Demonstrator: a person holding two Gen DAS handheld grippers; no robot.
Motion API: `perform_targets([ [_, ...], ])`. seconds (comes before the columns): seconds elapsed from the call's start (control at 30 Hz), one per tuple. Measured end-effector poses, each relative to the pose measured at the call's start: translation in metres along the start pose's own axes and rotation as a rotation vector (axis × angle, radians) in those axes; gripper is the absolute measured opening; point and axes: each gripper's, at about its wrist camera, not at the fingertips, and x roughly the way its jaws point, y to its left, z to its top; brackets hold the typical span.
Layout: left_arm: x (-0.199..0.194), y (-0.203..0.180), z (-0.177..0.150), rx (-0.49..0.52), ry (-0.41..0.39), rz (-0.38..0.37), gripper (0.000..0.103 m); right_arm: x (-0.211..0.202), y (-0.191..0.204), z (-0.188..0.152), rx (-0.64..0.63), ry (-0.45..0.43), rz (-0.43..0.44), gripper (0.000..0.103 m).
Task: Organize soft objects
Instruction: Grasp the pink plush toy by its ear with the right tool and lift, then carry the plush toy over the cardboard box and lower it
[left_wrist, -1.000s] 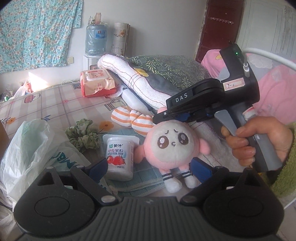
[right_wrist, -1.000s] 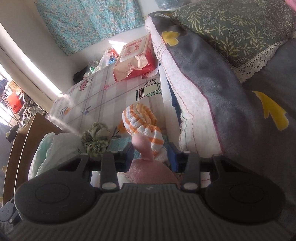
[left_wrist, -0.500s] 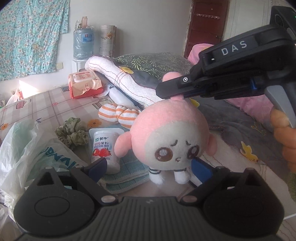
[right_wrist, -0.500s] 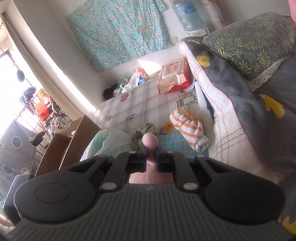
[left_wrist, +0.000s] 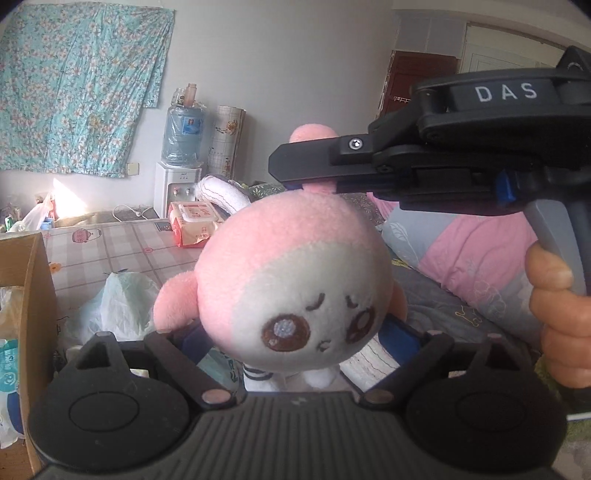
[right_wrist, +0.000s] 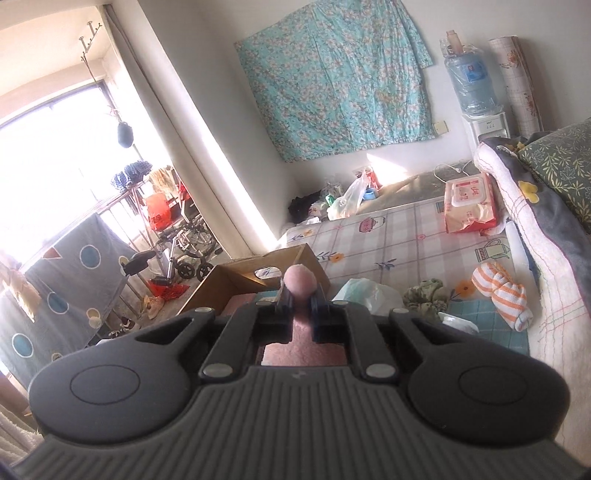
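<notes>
**Pink doll hangs by its topknot**

The doll (left_wrist: 295, 280) is a round plush: a pink head with a cream face patch, two big brown embroidered eyes with pale glints, short curved brows and a small mouth. A pink nub ear sticks out at each side. Below the head show a dark-striped collar and two stubby white legs. On the crown sits a pink bobble on a thin stalk.

It hangs in the air in front of the left camera, above the bed (right_wrist: 406, 236), held only by that stalk. Its long axis runs roughly up and down, crown up, legs down; the face tips downward and toward the lower right of the left view.

The right gripper (left_wrist: 295, 173) comes in from the right, held by a hand (left_wrist: 561, 317), and is clamped tight on the stalk; in the right view the bobble (right_wrist: 300, 281) pokes out just past its closed blue pads. The left gripper (left_wrist: 295, 339) stands wide below the doll, its blue pads either side of the head's underside; whether they touch it I cannot tell.

White letters "DAS" are on the right gripper's upper arm. A red-and-white wipes pack (right_wrist: 469, 208) lies on the checked sheet; its print is too small to read. A cardboard box (right_wrist: 236, 280) stands at the bed's edge.
</notes>
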Motion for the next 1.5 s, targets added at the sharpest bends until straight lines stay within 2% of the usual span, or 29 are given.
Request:
perform_targets([
  [0.2, -0.073, 0.040, 0.000, -0.067, -0.103, 0.147, 0.094, 0.036, 0.075, 0.012, -0.064, 0.041, 0.163, 0.007],
  [0.33, -0.114, 0.073, -0.007, -0.146, -0.148, 0.259, 0.095, 0.085, 0.119, 0.017, -0.040, 0.122, 0.279, 0.008],
  [0.47, -0.144, 0.112, -0.017, -0.233, -0.130, 0.361, 0.095, 0.146, 0.156, 0.008, 0.007, 0.236, 0.375, 0.008],
  [0.57, -0.159, 0.134, -0.026, -0.264, -0.103, 0.447, 0.095, 0.195, 0.175, 0.000, 0.033, 0.335, 0.401, 0.008],
  [0.63, -0.164, 0.150, -0.032, -0.293, -0.080, 0.479, 0.095, 0.223, 0.184, -0.008, 0.049, 0.399, 0.407, 0.008],
  [0.73, -0.166, 0.173, -0.039, -0.351, -0.038, 0.490, 0.095, 0.263, 0.187, -0.023, 0.053, 0.491, 0.367, 0.008],
  [0.83, -0.165, 0.190, -0.044, -0.377, -0.005, 0.502, 0.096, 0.304, 0.179, -0.039, 0.064, 0.584, 0.287, 0.009],
  [1.0, -0.169, 0.210, -0.058, -0.412, 0.020, 0.444, 0.096, 0.369, 0.153, -0.065, 0.009, 0.693, 0.070, 0.010],
  [1.17, -0.168, 0.212, -0.062, -0.386, 0.008, 0.451, 0.096, 0.407, 0.130, -0.068, -0.024, 0.717, -0.031, 0.010],
  [1.5, -0.165, 0.228, -0.065, -0.428, 0.005, 0.459, 0.096, 0.447, 0.110, -0.059, -0.048, 0.691, -0.048, 0.010],
])
